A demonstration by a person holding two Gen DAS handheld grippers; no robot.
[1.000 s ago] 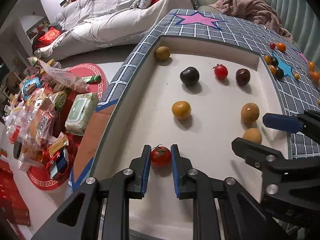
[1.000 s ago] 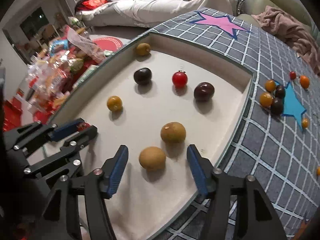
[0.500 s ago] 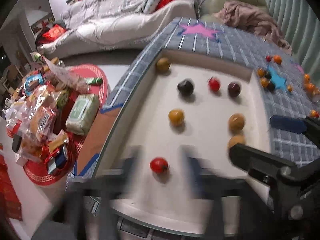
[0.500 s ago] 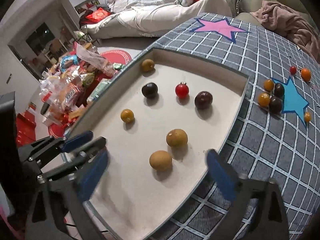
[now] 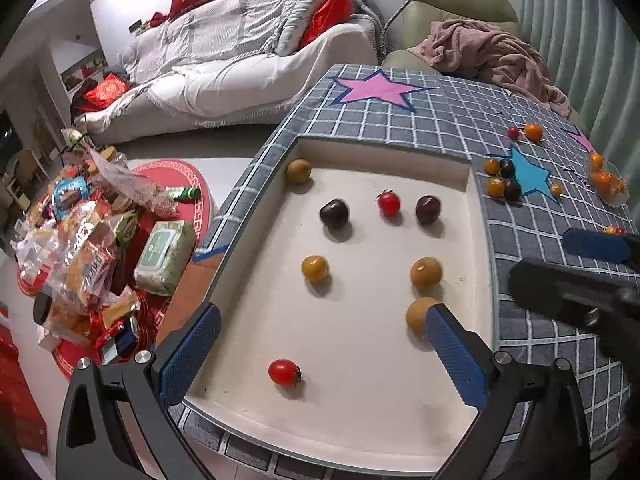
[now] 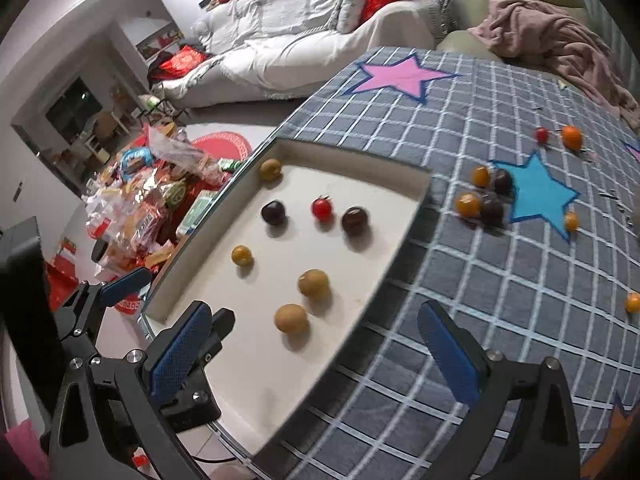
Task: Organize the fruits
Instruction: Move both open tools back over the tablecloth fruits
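Observation:
A white tray [image 5: 360,344] on a grey checked cloth holds several fruits. A red tomato [image 5: 284,372] lies near the front, loose between the wide-open jaws of my left gripper [image 5: 320,356]. Further back lie a yellow fruit [image 5: 315,268], two brown fruits [image 5: 426,271], two dark plums [image 5: 334,213] and a second red tomato [image 5: 389,203]. My right gripper [image 6: 316,352] is open and empty, above the tray's right front edge, with a brown fruit [image 6: 291,318] just ahead. A cluster of loose fruits [image 6: 480,196] lies on the cloth by the blue star.
A brown fruit [image 5: 298,169] sits in the tray's far left corner. More small orange fruits [image 5: 604,178] lie at the cloth's right edge. Snack packets [image 5: 80,256] are piled on the floor to the left. A sofa [image 5: 240,52] stands behind.
My left gripper has opened wide, let go of the red tomato and drawn back; the tomato lies on the tray. My right gripper has also opened wider and pulled back.

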